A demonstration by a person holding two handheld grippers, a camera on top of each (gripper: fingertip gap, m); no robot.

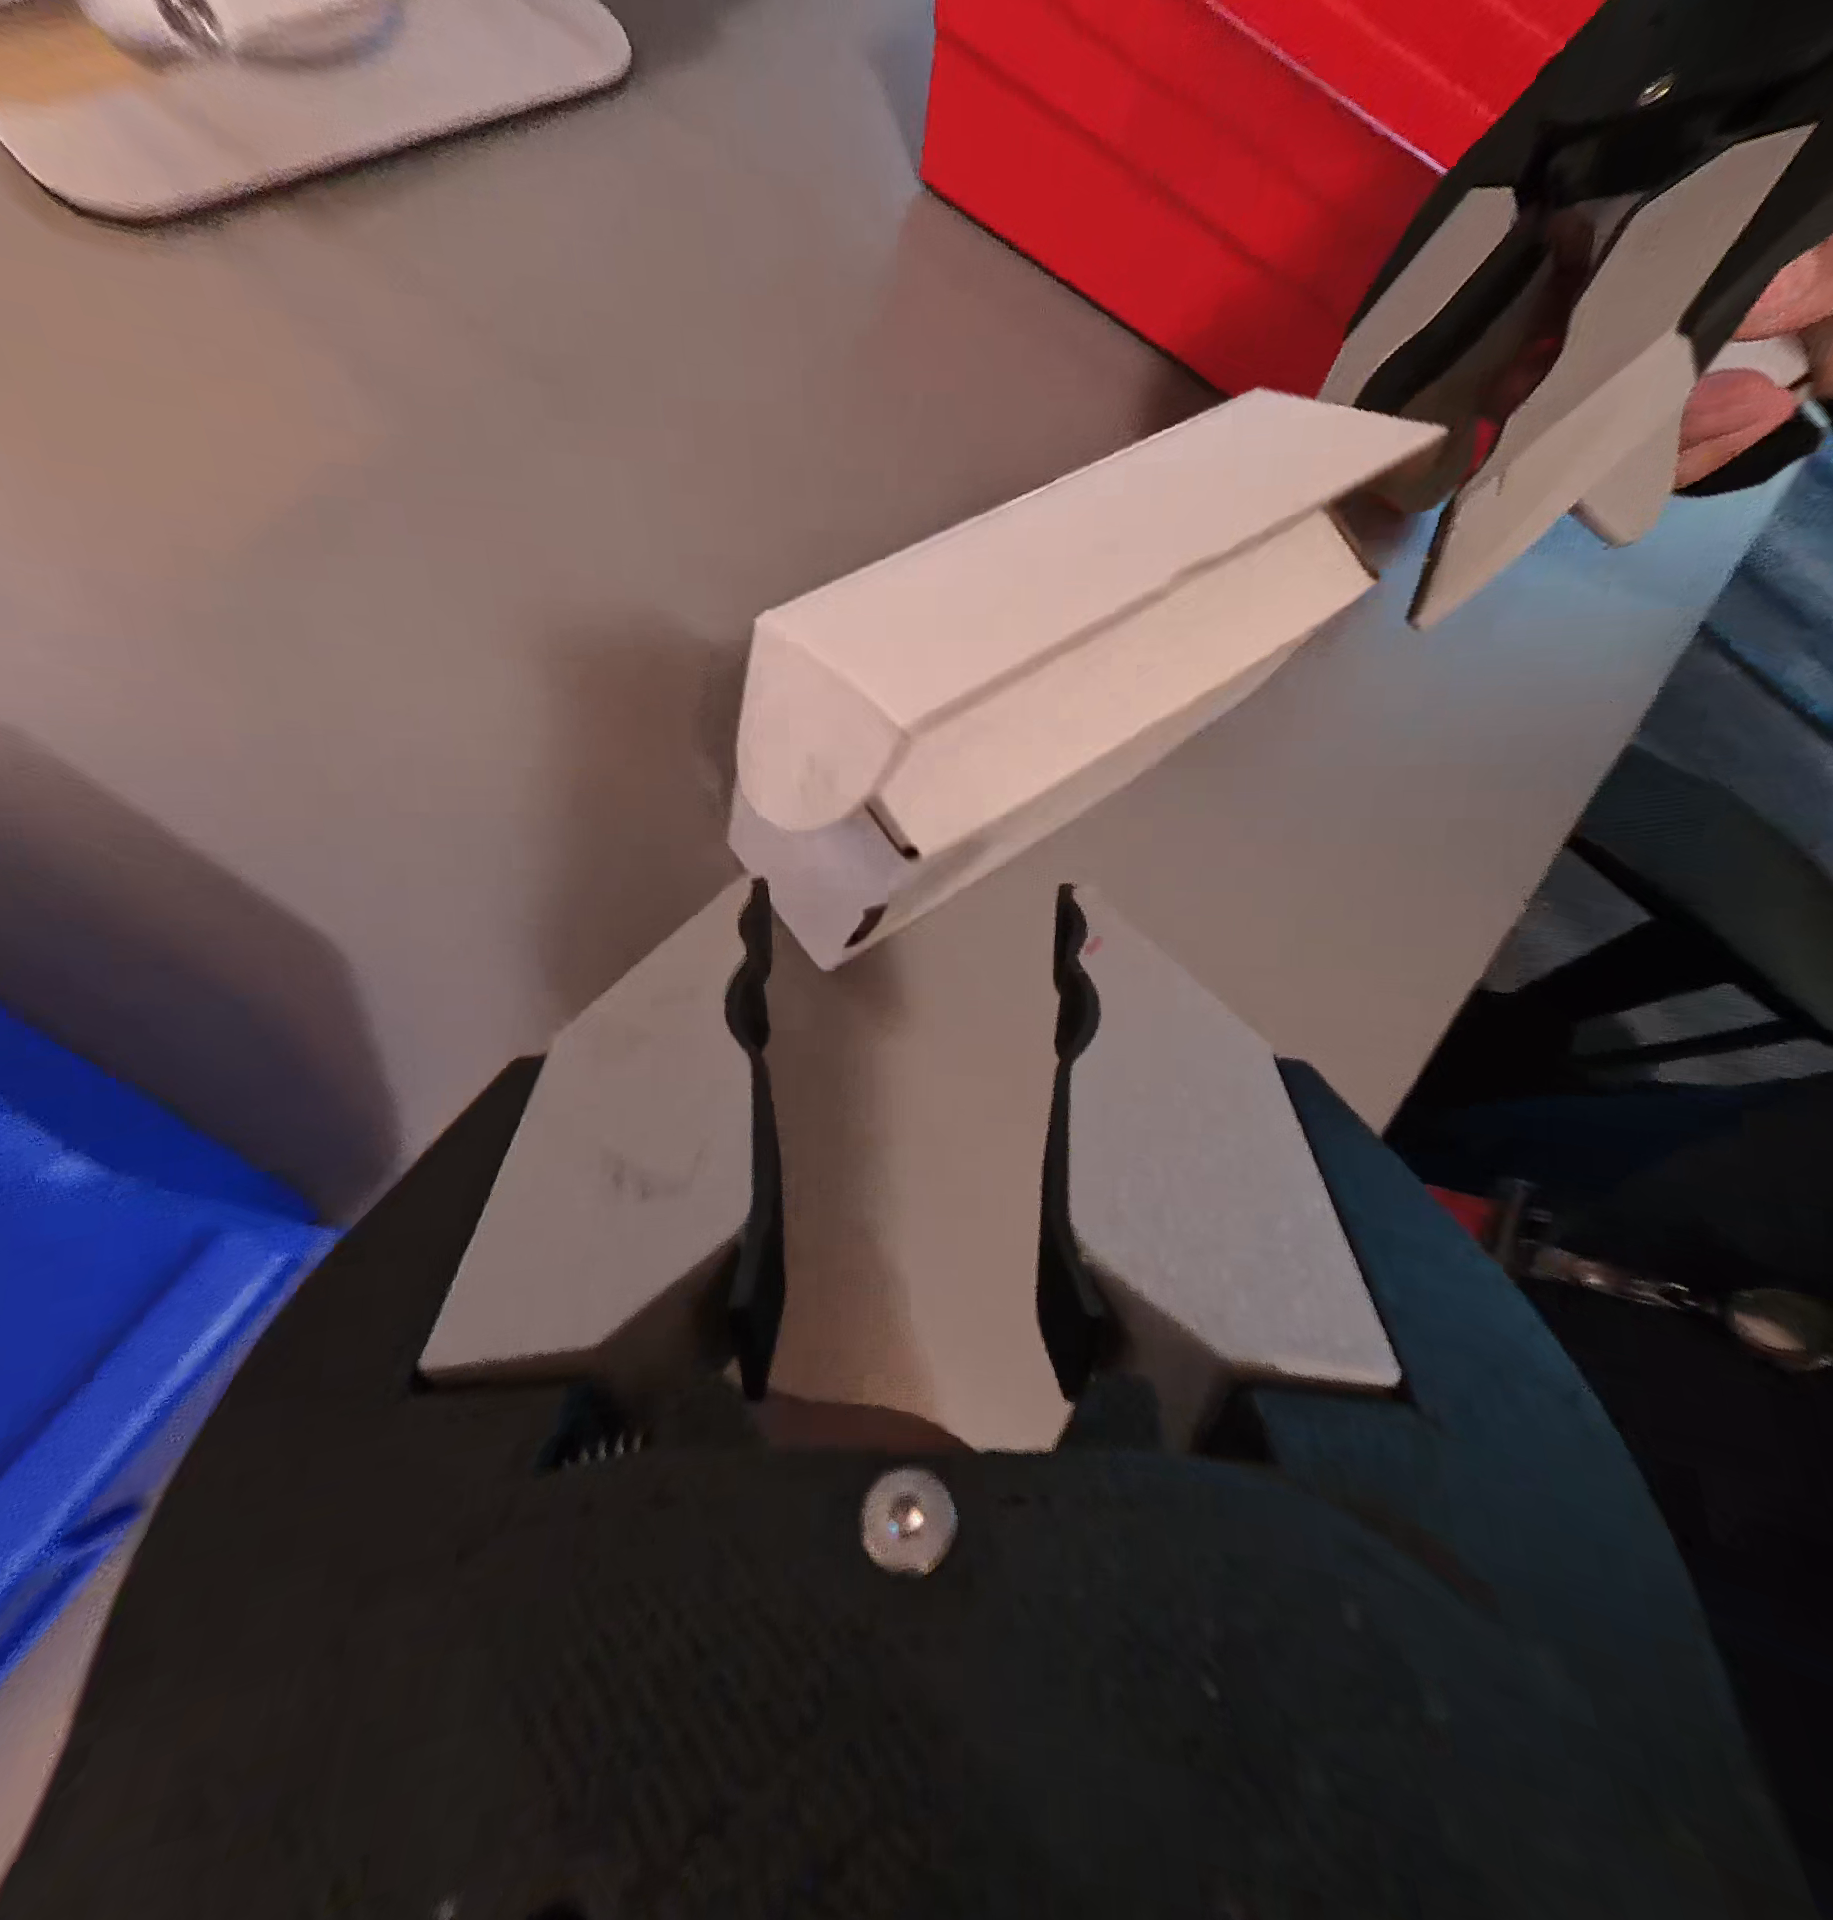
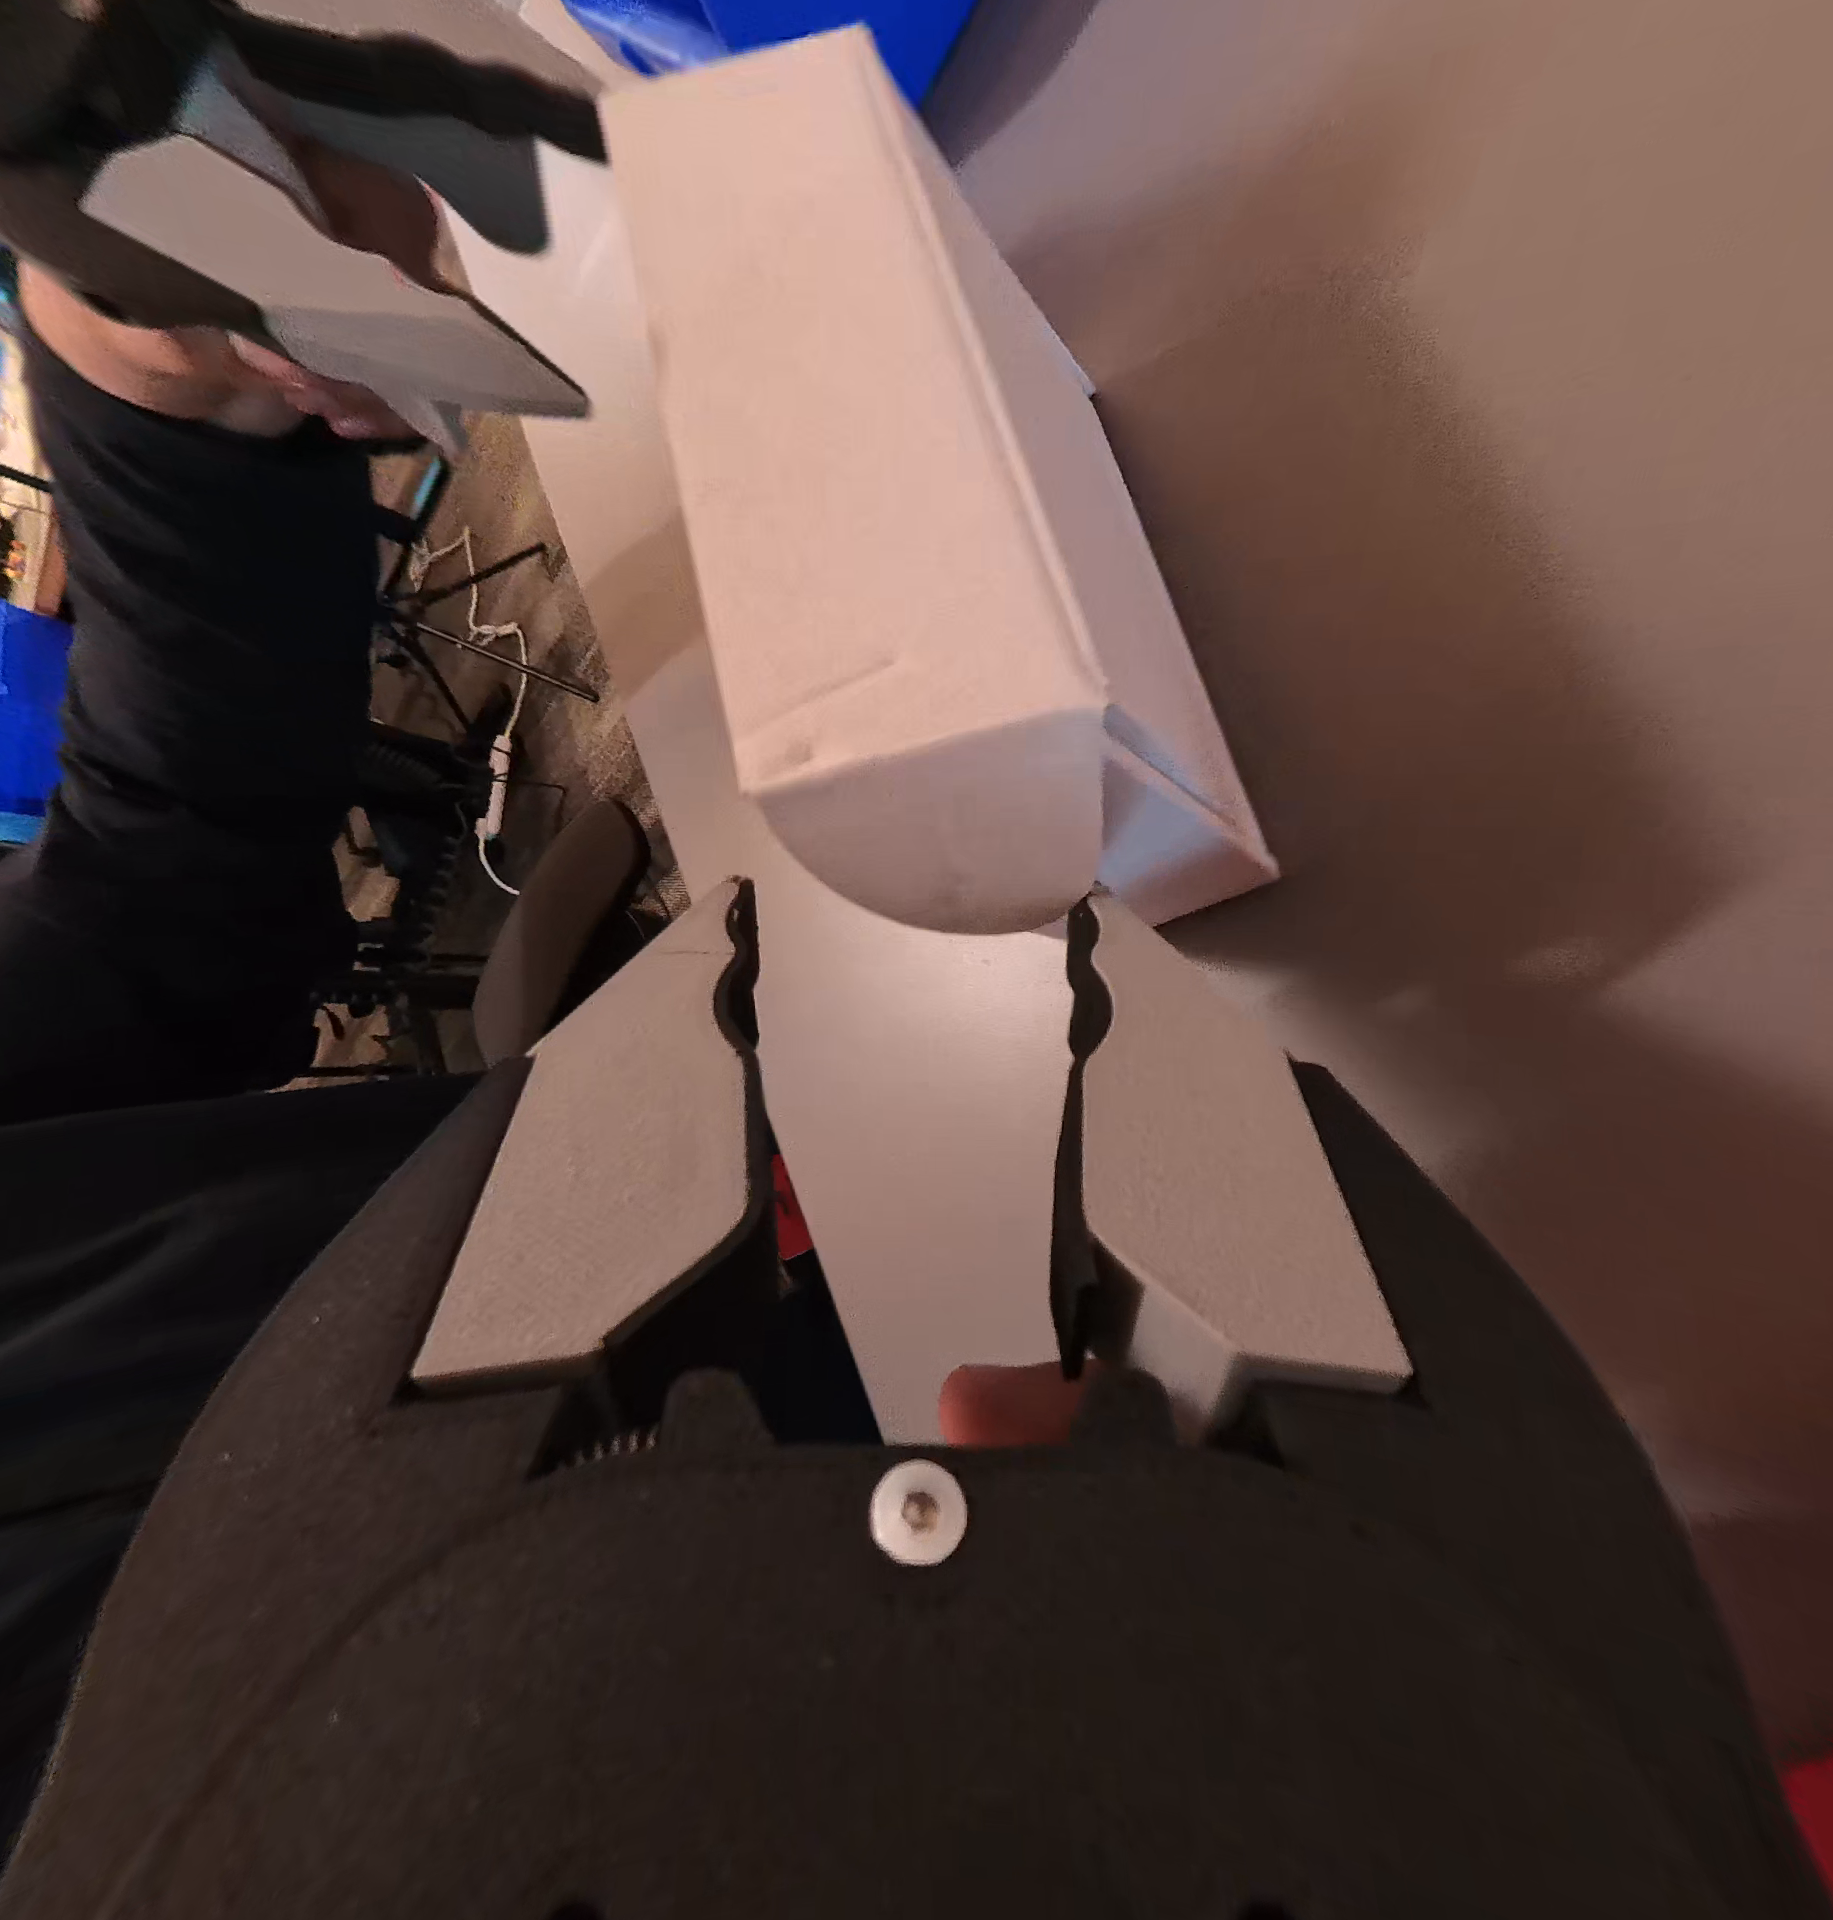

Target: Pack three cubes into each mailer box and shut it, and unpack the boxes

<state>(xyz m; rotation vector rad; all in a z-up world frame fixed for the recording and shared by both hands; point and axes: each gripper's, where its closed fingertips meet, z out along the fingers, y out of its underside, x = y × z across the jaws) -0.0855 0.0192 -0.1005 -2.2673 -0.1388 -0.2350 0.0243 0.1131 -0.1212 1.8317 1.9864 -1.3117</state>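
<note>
Both views are moderately lit with a warm, slightly pinkish cast, and neither shows blown-out glare. In the left wrist view the grey table carries soft, wide shadows, the darkest at the left near the blue bin, which is smeared by motion blur. The white mailer box is fairly sharp, brighter on its top faces and shaded underneath. The red box and the pale mat at the top edge are soft and stretched by wide-angle distortion. In the right wrist view the box is evenly lit, diffuse shadows spread across the table, and the left gripper at the upper left is heavily blurred.
</note>
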